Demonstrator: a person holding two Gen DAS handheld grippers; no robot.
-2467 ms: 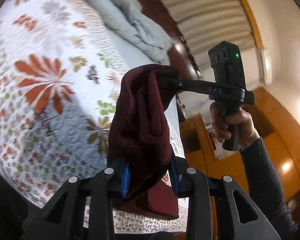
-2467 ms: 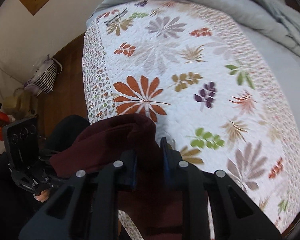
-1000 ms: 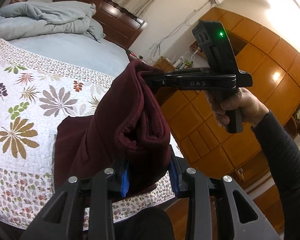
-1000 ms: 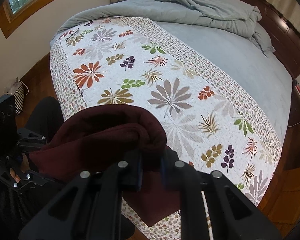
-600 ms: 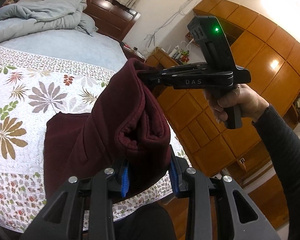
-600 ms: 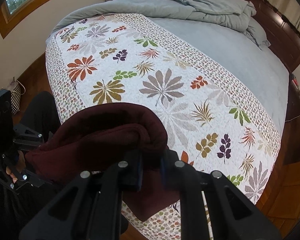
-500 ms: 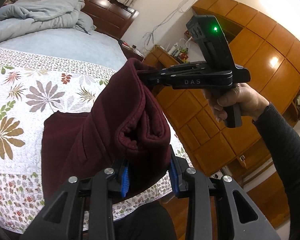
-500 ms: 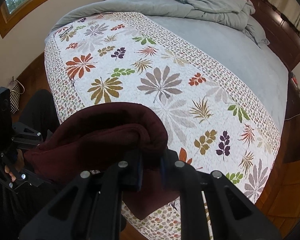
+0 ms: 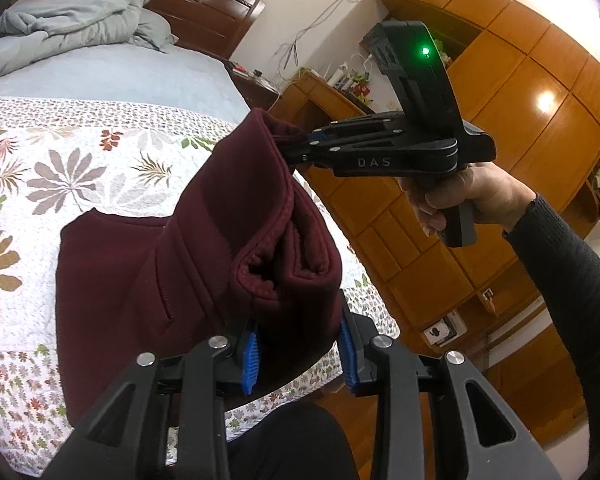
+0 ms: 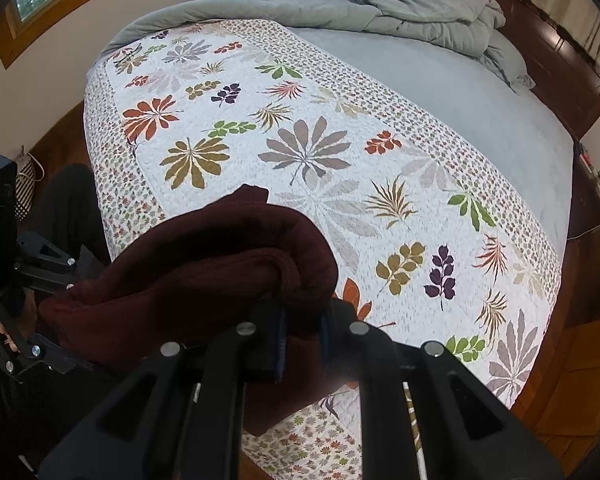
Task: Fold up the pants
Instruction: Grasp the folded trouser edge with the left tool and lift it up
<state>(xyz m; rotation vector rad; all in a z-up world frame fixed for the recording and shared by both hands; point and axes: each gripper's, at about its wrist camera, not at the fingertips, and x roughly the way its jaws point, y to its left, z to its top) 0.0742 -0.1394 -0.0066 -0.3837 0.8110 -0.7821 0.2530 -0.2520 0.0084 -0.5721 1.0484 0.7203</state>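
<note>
On the left of the left wrist view, the lower part of the maroon pants point(image 9: 140, 276) already lies on the floral quilt point(image 9: 40, 184) near the foot edge of the bed point(image 9: 112, 76), so the fabric there anchors the fold. At bottom centre the left gripper point(image 9: 300, 354) is clamped on a thick rolled bundle of the pants – several layers, which would explain why its blue pads stand apart. Up and to the right, the right gripper point(image 9: 296, 146) pinches the other corner of the same edge, closed on thinner cloth, the person's hand point(image 9: 456, 196) on its grip. Holding both corners level keeps the edge taut – likely so it can be laid flat over the resting part. Which end of the pants is held I can't quite tell.
</note>
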